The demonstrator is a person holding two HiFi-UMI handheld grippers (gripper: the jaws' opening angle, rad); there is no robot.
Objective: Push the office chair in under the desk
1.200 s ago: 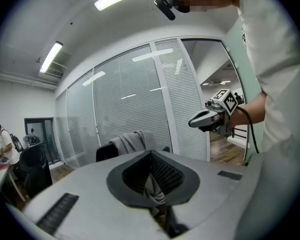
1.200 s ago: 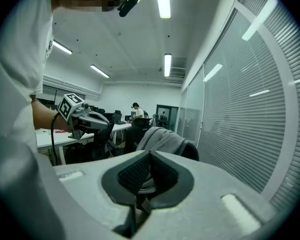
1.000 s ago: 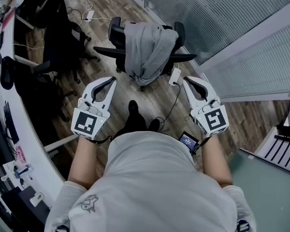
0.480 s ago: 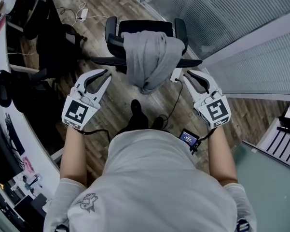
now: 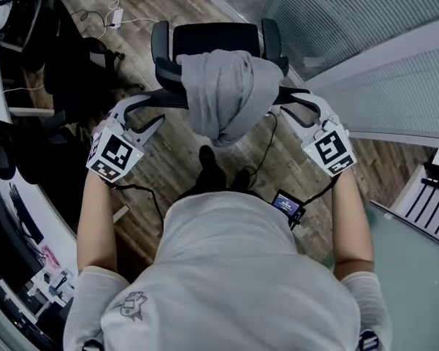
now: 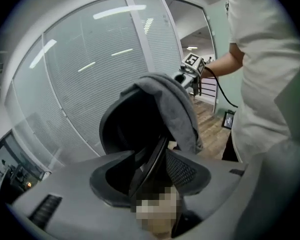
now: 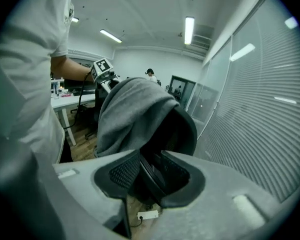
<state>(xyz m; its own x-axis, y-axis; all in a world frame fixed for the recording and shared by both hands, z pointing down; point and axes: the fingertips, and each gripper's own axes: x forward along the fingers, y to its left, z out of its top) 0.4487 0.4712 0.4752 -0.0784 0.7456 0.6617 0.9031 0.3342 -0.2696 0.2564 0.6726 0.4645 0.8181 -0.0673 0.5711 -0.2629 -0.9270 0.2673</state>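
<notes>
A black office chair (image 5: 213,39) stands on the wood floor in front of me, with a grey garment (image 5: 223,93) draped over its backrest. My left gripper (image 5: 147,108) is at the backrest's left edge; its jaws are opening, and the thin black edge (image 6: 150,159) runs between them with a gap on either side. My right gripper (image 5: 288,104) is at the right edge, jaws also opening, with the backrest edge (image 7: 150,173) between its pads and not pressed. The garment (image 7: 130,109) hangs just beyond each pair of jaws.
A white desk (image 5: 0,123) runs along the left, with other dark chairs (image 5: 73,72) beside it. A glass partition with blinds (image 5: 350,20) stands right of the chair. Cables and a power strip (image 5: 113,13) lie on the floor. My feet (image 5: 208,163) are close behind the chair.
Both grippers have moved forward and outward to the chair back's two side edges, and their jaws have gone from shut to open around those edges. The chair now sits nearer in view.
</notes>
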